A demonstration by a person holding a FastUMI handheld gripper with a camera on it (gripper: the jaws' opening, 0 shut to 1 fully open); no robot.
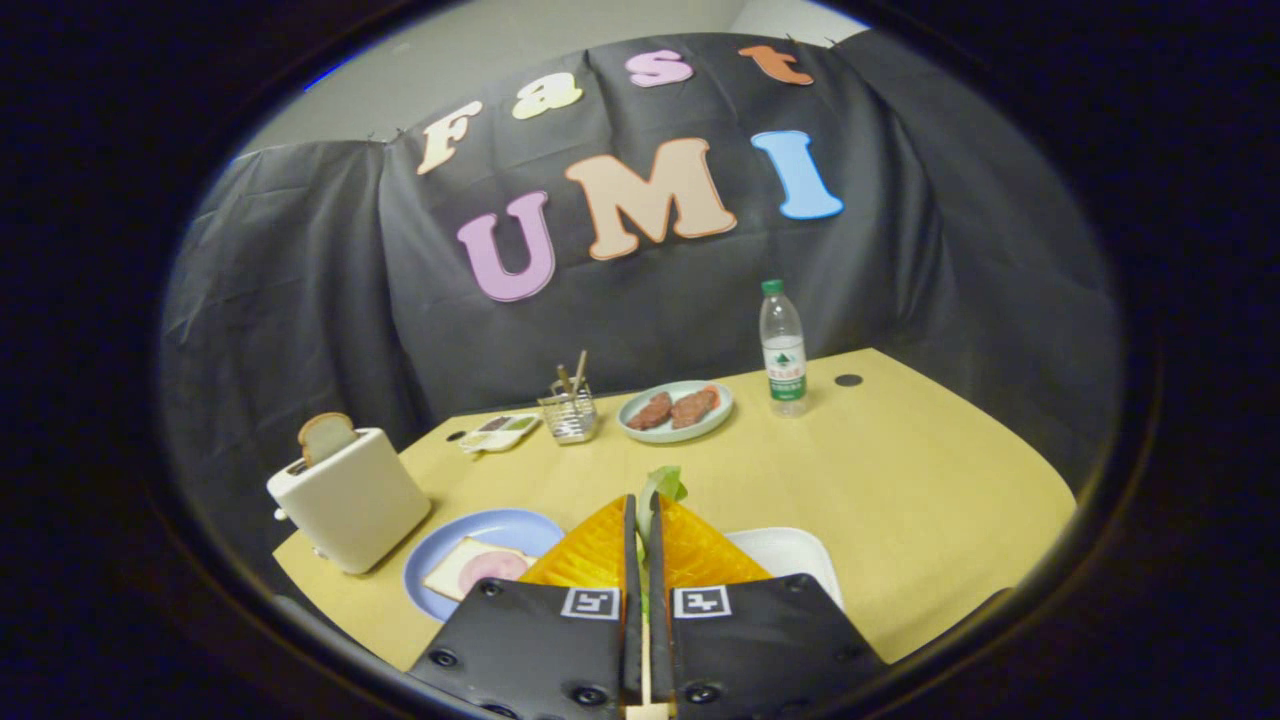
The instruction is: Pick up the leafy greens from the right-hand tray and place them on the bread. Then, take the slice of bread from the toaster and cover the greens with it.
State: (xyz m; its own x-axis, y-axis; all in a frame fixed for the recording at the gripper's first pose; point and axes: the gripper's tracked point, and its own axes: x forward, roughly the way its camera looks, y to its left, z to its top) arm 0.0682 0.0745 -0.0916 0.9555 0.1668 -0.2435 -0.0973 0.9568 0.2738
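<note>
Table of pale wood carries all items. Toaster stands at the near left, one slice of bread upright in its slot. Blue plate, just beside the toaster, holds the base bread with a round of pink meat on top. White tray lies to the right of the fingers, partly hidden by them. Farther back: a water bottle, a plate of meat pieces, a utensil holder.

Gripper is drawn nearly together, clamped on the leafy greens, which protrude beyond the fingertips, lifted above the table between tray and blue plate.

Assessment: greens are light, soft, easily torn or dropped. Hold appears placed along the stem or rib, which suits them. Toaster slice is stiffer but crumbly; grip its exposed upper edge.
</note>
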